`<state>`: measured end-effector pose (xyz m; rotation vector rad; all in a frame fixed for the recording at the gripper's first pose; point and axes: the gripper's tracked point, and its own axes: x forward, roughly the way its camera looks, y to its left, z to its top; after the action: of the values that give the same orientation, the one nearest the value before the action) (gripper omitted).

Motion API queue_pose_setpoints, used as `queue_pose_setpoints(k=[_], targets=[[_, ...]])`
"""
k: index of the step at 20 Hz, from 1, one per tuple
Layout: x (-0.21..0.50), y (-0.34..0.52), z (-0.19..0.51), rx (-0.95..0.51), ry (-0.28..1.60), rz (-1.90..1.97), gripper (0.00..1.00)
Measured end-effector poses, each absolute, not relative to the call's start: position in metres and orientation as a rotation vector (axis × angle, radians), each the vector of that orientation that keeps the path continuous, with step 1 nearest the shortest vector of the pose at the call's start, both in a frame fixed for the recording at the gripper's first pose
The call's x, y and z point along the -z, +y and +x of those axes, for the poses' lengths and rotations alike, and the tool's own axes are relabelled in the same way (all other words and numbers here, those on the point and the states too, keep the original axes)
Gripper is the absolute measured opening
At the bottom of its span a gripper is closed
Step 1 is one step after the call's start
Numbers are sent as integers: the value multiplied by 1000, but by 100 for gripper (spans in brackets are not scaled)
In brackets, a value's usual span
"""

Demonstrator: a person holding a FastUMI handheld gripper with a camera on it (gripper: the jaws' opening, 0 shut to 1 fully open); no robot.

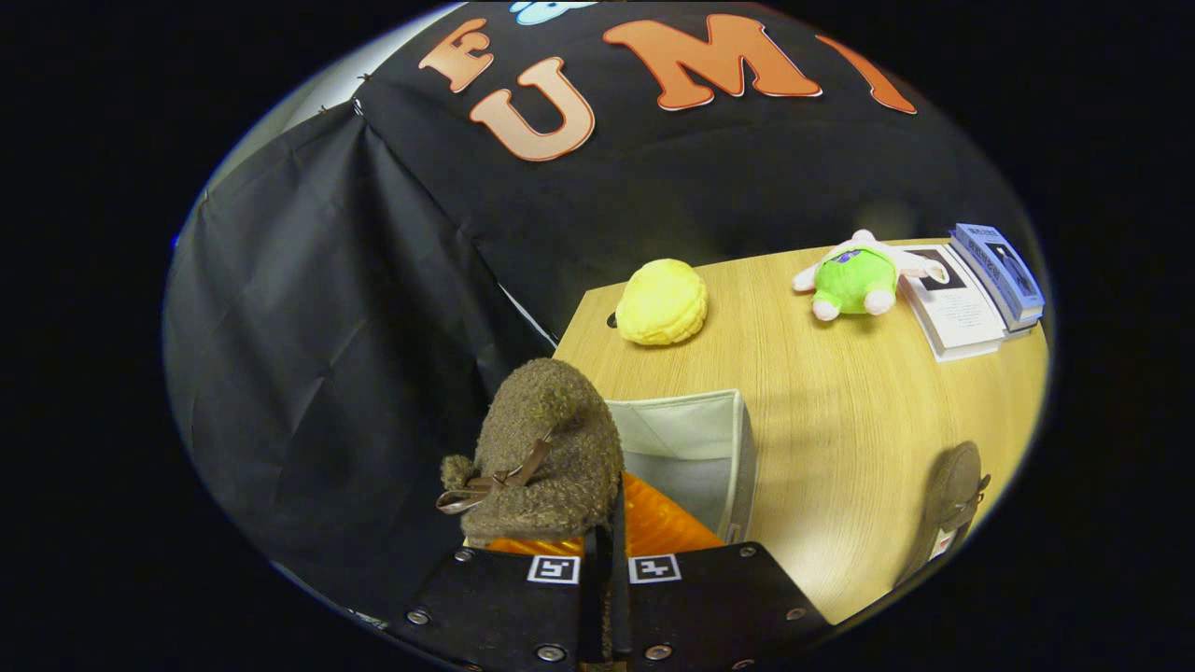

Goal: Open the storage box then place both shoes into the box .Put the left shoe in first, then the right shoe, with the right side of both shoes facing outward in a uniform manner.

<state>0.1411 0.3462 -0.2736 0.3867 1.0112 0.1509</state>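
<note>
My gripper (pixel 605 560) is shut on a fuzzy brown shoe (pixel 546 453) with a small brown bow on its side. The shoe hangs just ahead of the fingers, toe up, above the near left corner of the open storage box (pixel 695 448). The box is pale grey fabric with an open top. An orange ribbed surface shows under the shoe, just ahead of the fingers. The second brown shoe (pixel 952 495) lies on the wooden table (pixel 840 411) to the right of the box.
A yellow plush bun (pixel 661 301) and a green and white plush toy (pixel 857 278) lie at the table's far side. A stack of books (pixel 976 291) sits at the far right corner. The black cloth wall hangs to the left.
</note>
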Motion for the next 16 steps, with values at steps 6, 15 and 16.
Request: queue_pose_setpoints(k=[6,15,16], targets=[[318,369,134,-159,1106,362,5],[368,376,116,-63,1282,367,8],[373,376,114,-47,1309,385,10]])
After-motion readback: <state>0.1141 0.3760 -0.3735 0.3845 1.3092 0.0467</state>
